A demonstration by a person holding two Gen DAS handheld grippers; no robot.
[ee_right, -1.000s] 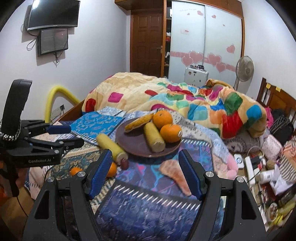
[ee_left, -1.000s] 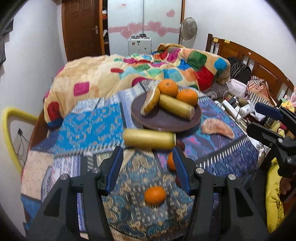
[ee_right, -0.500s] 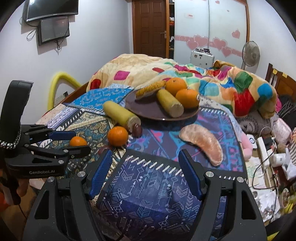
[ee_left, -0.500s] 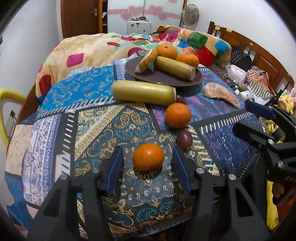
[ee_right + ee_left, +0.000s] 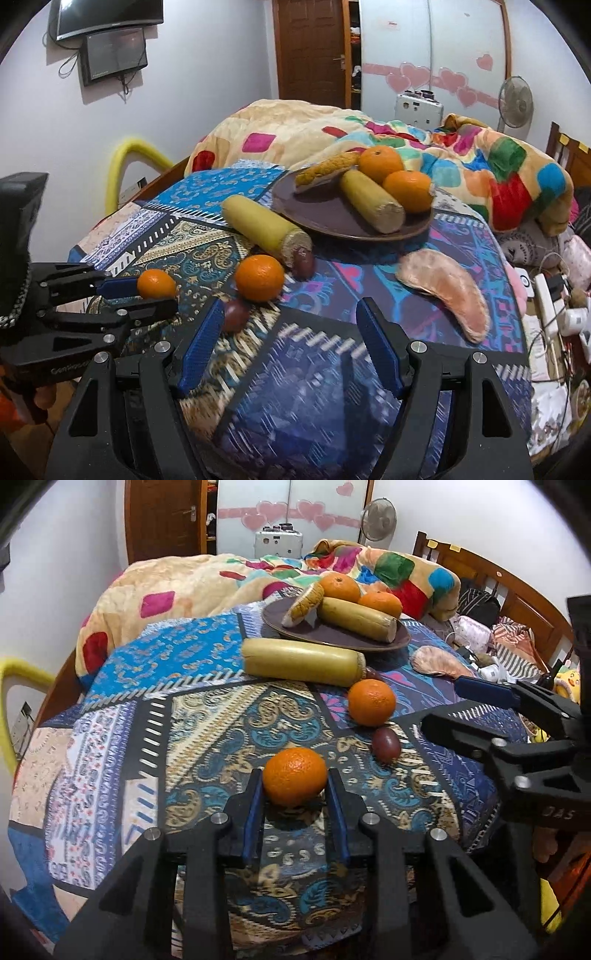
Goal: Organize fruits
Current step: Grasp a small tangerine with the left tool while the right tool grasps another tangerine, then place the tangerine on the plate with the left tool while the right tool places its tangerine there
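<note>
A small orange (image 5: 294, 776) rests on the patterned cloth (image 5: 207, 716) near the front edge. My left gripper (image 5: 293, 775) is closing around it, and both blue pads touch its sides; the right wrist view shows the same orange (image 5: 157, 283) at that gripper's (image 5: 155, 295) tips. My right gripper (image 5: 291, 308) stands open above the cloth with nothing between its fingers. A second orange (image 5: 259, 277) and a dark plum (image 5: 234, 314) lie just beyond its left finger. The brown plate (image 5: 325, 214) further back carries two oranges and two yellow cobs.
A long yellow cob (image 5: 303, 661) lies in front of the plate, with another dark fruit (image 5: 303, 262) at its end. A pink segment-shaped piece (image 5: 447, 291) lies to the right. A colourful blanket (image 5: 295, 129) is heaped behind; cables and clutter sit past the right edge.
Both grippers have dropped closer to the cloth. The left one came down around the small orange and narrowed from wide open until its pads met the fruit.
</note>
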